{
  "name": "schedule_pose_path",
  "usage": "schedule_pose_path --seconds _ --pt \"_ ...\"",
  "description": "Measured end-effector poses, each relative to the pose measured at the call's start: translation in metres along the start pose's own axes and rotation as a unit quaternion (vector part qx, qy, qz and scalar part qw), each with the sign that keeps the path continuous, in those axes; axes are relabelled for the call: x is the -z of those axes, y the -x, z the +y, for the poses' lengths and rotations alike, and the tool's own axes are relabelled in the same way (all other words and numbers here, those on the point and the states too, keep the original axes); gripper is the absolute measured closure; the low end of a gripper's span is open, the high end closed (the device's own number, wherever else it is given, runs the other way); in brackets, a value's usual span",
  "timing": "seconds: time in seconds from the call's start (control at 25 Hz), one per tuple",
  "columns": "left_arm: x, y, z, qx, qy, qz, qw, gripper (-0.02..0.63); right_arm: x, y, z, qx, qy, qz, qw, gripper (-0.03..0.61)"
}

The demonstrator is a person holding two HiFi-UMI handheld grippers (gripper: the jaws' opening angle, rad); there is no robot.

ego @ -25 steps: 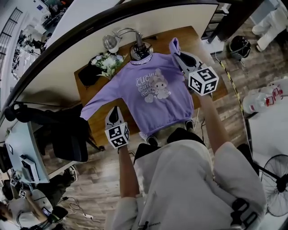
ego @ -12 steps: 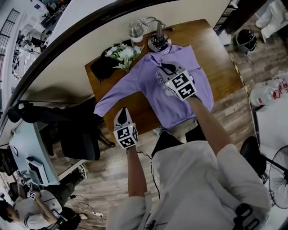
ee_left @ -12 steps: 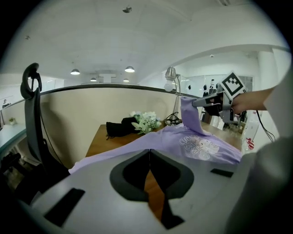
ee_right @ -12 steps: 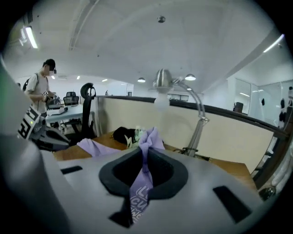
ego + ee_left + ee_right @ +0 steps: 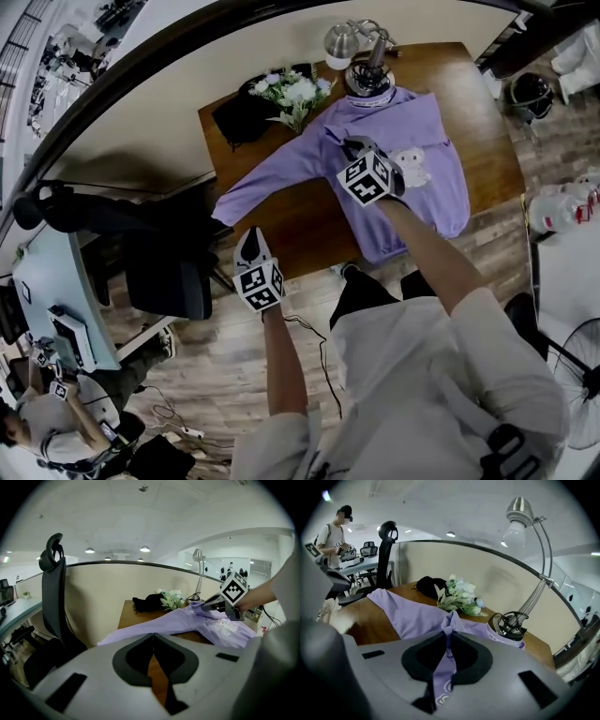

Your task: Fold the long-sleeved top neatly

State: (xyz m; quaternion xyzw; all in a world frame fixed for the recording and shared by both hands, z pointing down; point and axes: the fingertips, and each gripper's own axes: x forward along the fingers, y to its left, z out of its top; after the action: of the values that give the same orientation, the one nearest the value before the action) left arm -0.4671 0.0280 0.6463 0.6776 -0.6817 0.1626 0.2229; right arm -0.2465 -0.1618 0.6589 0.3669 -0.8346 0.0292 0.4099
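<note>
Top: The purple long-sleeved top [image 5: 441, 141] lies front up on the brown counter [image 5: 300, 225]. Its neck is at the far side, by the lamp [image 5: 342, 42].
Right sleeve: This sleeve is lifted up and pulled across the chest of the top. Its cuff [image 5: 447, 631] is pinched in a claw.
Right claw: The right claw [image 5: 353, 145] is closed tight on that cuff. Purple cloth hangs down between its jaws.
Left sleeve: The left sleeve [image 5: 267, 183] lies stretched out flat to the side, toward the edge of the counter. It is not folded yet.
Left claw: The left claw [image 5: 248, 242] is closed and has nothing in it. It is near the end of the left sleeve, and I cannot see it touching the cloth.
Done so far: I think the job has only just begun. One sleeve is going over the body and is not laid down yet.
Left to do: Lay that sleeve flat, fold the other sleeve in, then fold the body up from the hem [image 5: 412, 246].
Around it: White flowers [image 5: 291, 92] and a black cloth thing [image 5: 244, 117] sit at the far side of the counter. A black chair [image 5: 159, 272] stands beside it.
</note>
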Motion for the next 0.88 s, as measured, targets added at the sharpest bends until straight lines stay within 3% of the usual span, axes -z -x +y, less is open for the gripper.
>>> schedule_pose_path --seconds 0.28,0.48,0.64,0.68,0.76,0.88 --pt "0.022 -0.005 0.057 -0.023 0.001 0.025 0.9994 0.589 0.022 -0.031 0.039 -0.03 0.017 0.058 0.998 0.502" --pt "0.03 -0.023 0.089 -0.022 -0.006 0.043 0.9988 0.588 0.039 -0.044 0.069 -0.114 -0.004 0.093 0.989 0.37" --pt "0.038 -0.04 0.113 -0.013 0.028 0.047 0.9984 0.582 0.045 -0.045 0.074 -0.148 -0.05 0.098 0.983 0.39" --pt "0.041 -0.044 0.118 -0.004 0.044 0.045 0.998 0.557 0.045 -0.044 0.074 -0.151 -0.057 0.098 0.982 0.388" --pt "0.045 -0.053 0.123 0.022 0.081 0.04 0.9957 0.424 0.045 -0.045 0.074 -0.159 -0.069 0.095 0.98 0.382" --pt "0.053 -0.064 0.13 0.049 0.113 0.041 0.9915 0.358 0.043 -0.044 0.071 -0.169 -0.076 0.091 0.978 0.376"
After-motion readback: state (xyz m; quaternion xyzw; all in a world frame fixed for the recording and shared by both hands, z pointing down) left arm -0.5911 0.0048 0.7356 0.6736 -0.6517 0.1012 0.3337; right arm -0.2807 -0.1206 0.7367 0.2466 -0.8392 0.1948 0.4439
